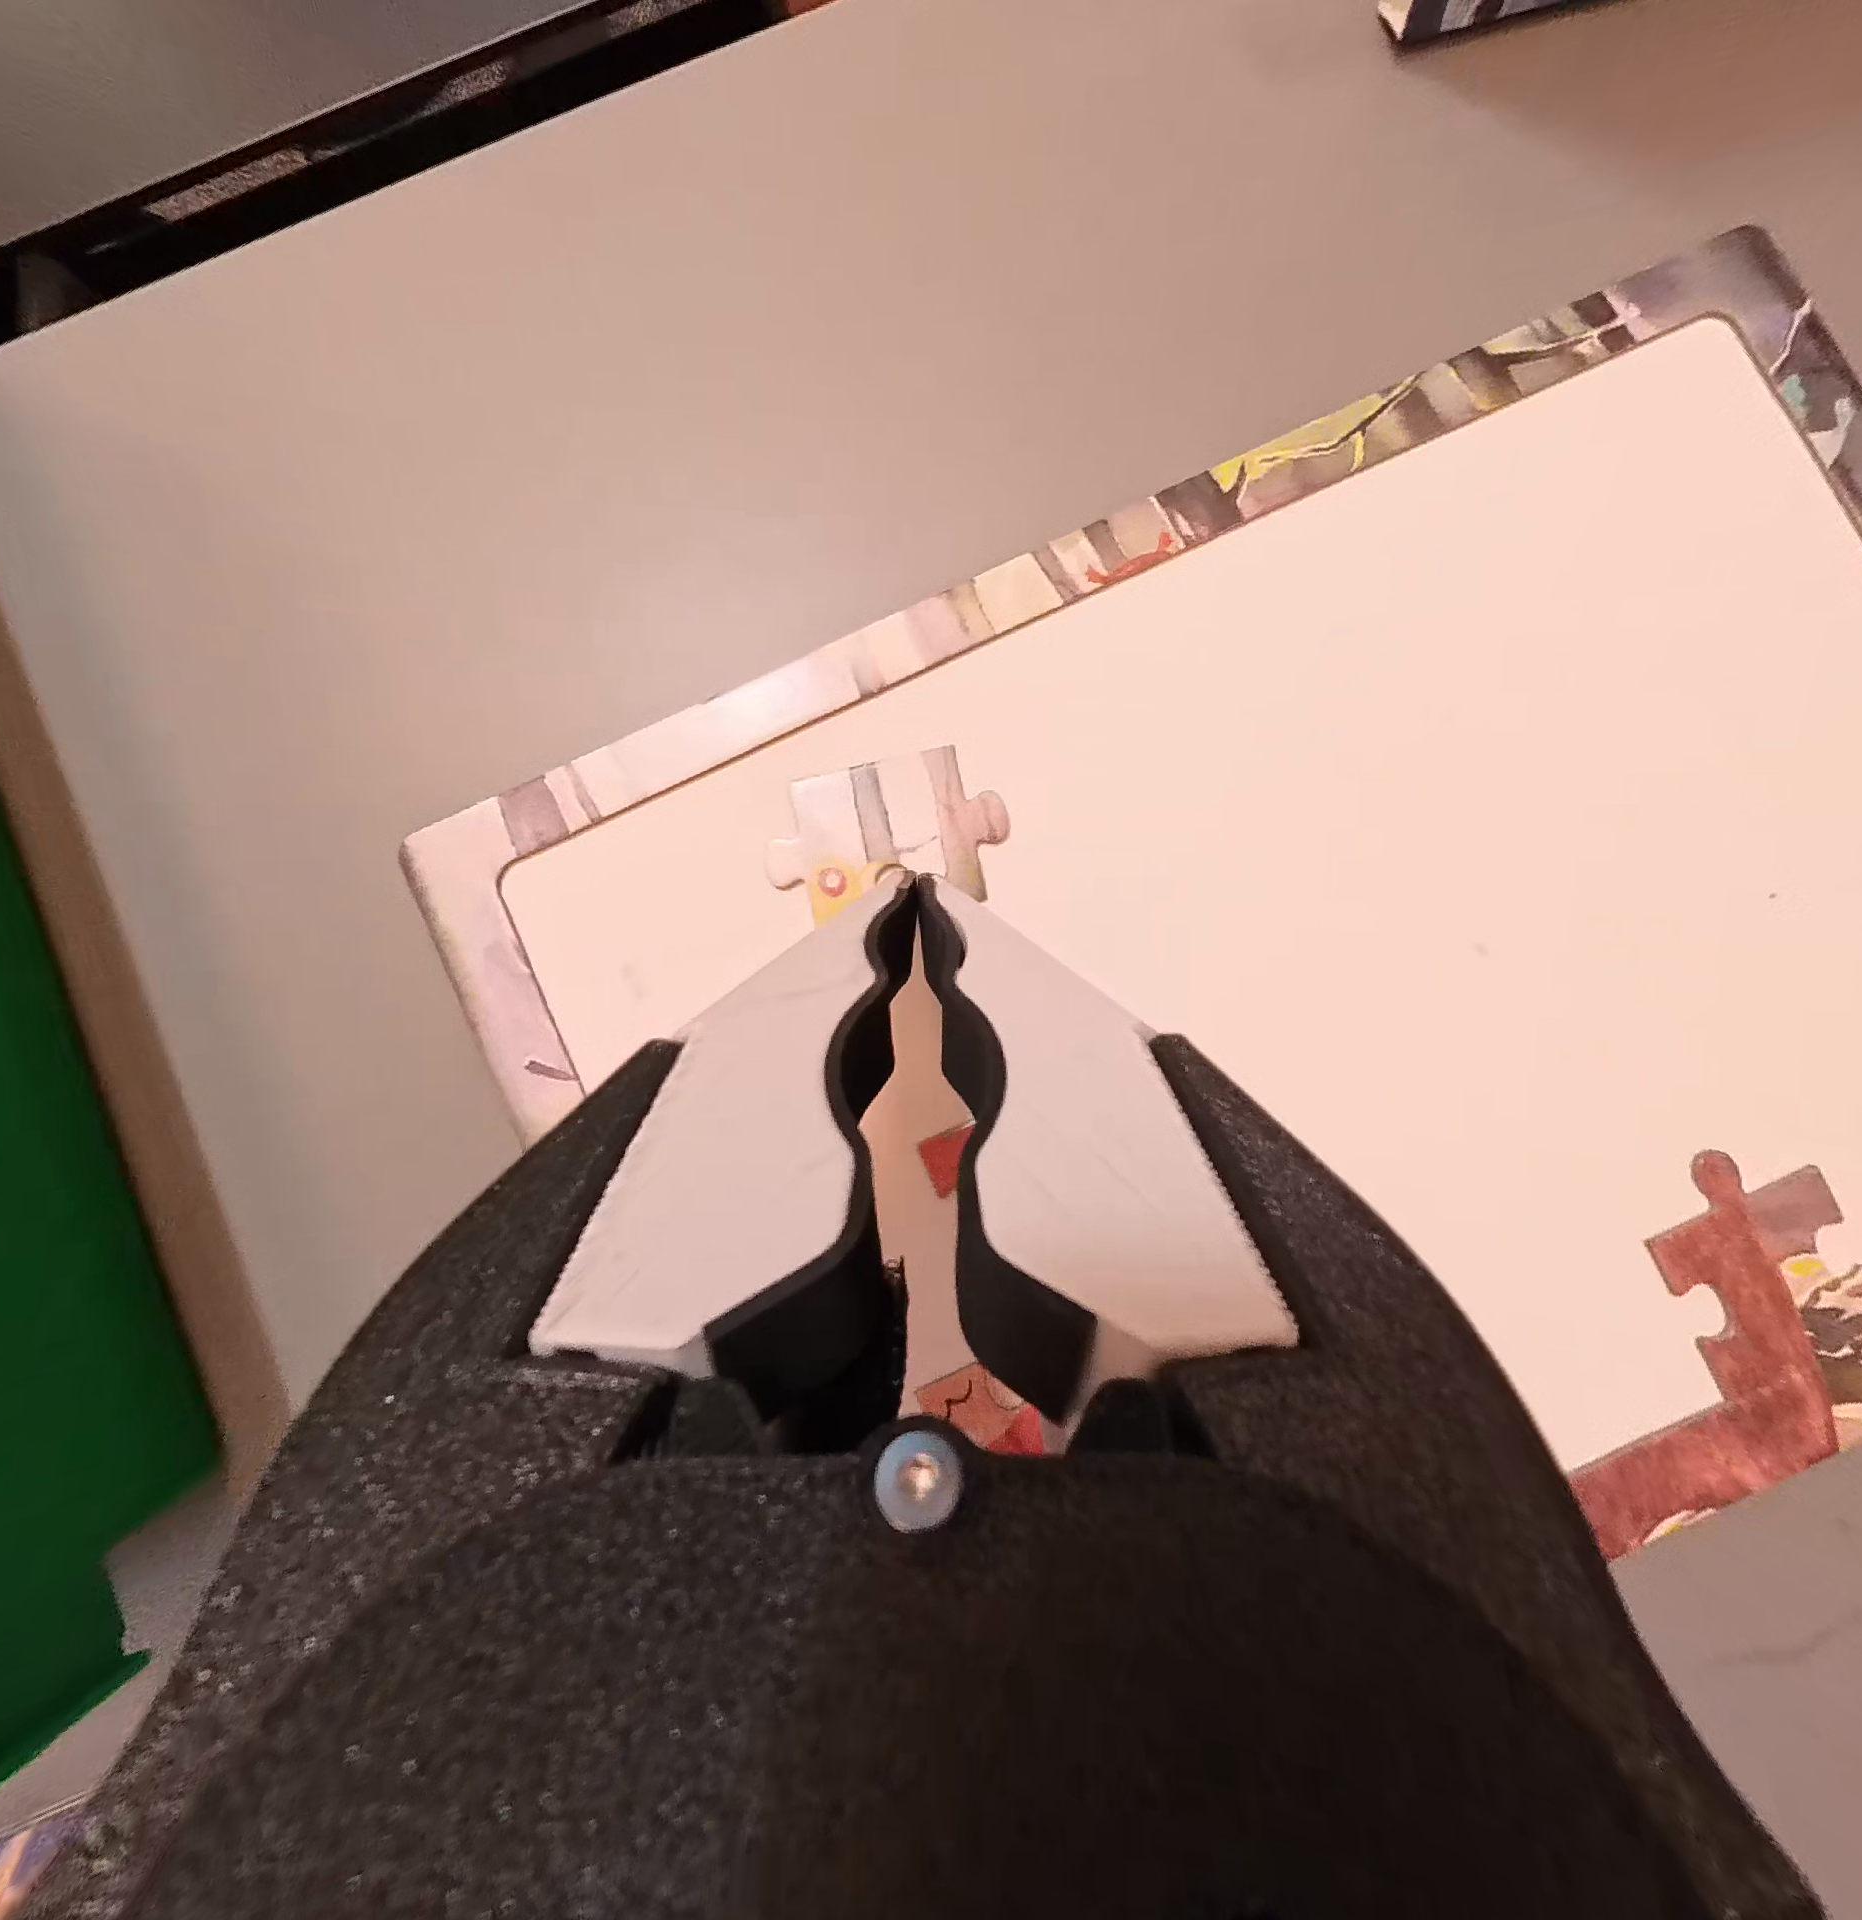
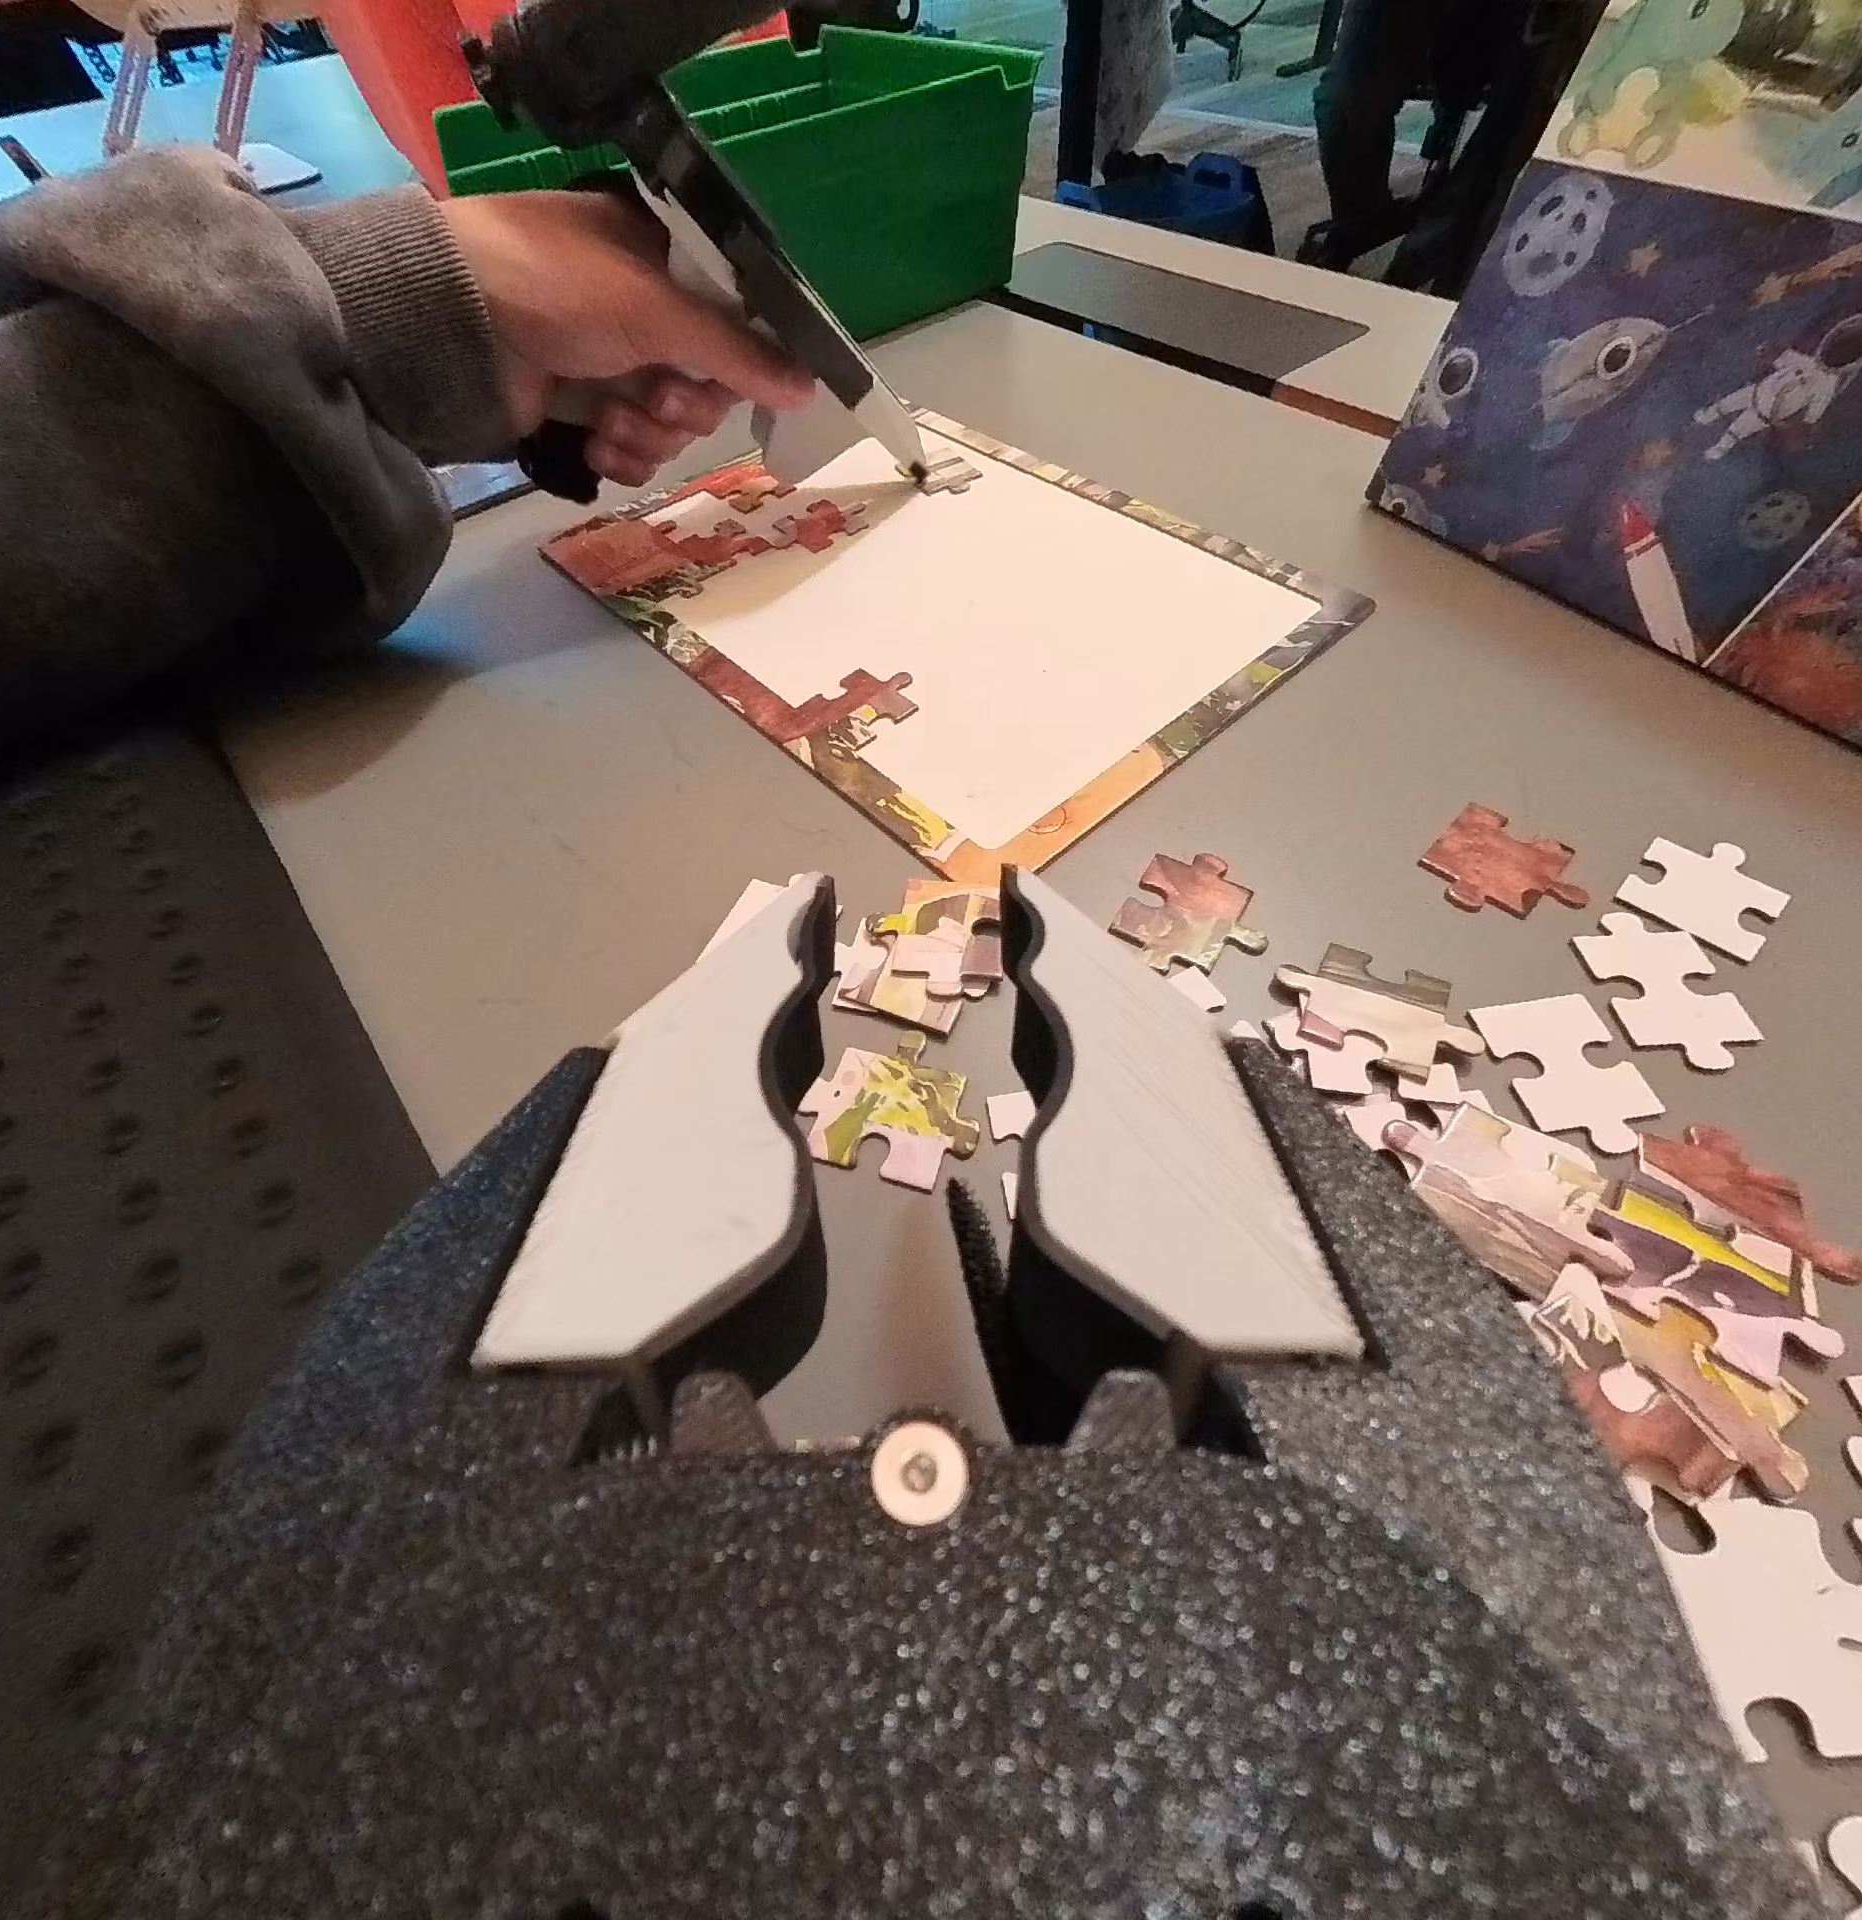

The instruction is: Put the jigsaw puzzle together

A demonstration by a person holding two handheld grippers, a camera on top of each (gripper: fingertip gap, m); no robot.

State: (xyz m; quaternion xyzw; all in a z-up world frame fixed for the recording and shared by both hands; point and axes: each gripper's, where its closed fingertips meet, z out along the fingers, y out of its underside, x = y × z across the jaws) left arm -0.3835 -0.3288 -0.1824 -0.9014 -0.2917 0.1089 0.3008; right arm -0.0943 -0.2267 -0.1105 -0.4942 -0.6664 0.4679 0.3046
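Note:
The puzzle board (image 1: 1322, 831) is a white tray with a painted border, flat on the grey table. A pale grey-and-yellow piece (image 1: 891, 816) lies flat on it near the far border. My left gripper (image 1: 919, 883) is shut, its tips touching that piece's near edge; the right wrist view shows it (image 2: 911, 468) tilted down onto the board (image 2: 1010, 644). Brown pieces (image 2: 792, 530) sit fitted along the board's left side. My right gripper (image 2: 916, 894) is open and empty, just above a small heap of loose pieces (image 2: 932, 951).
More loose pieces (image 2: 1592, 1101), some face down, are spread over the table to the right. A puzzle box with a space picture (image 2: 1633, 416) stands at the back right. A green bin (image 2: 854, 156) stands behind the board. A grey-sleeved arm (image 2: 179, 416) holds the left gripper. The left gripper's tips are roughly 30 cm from the right gripper's.

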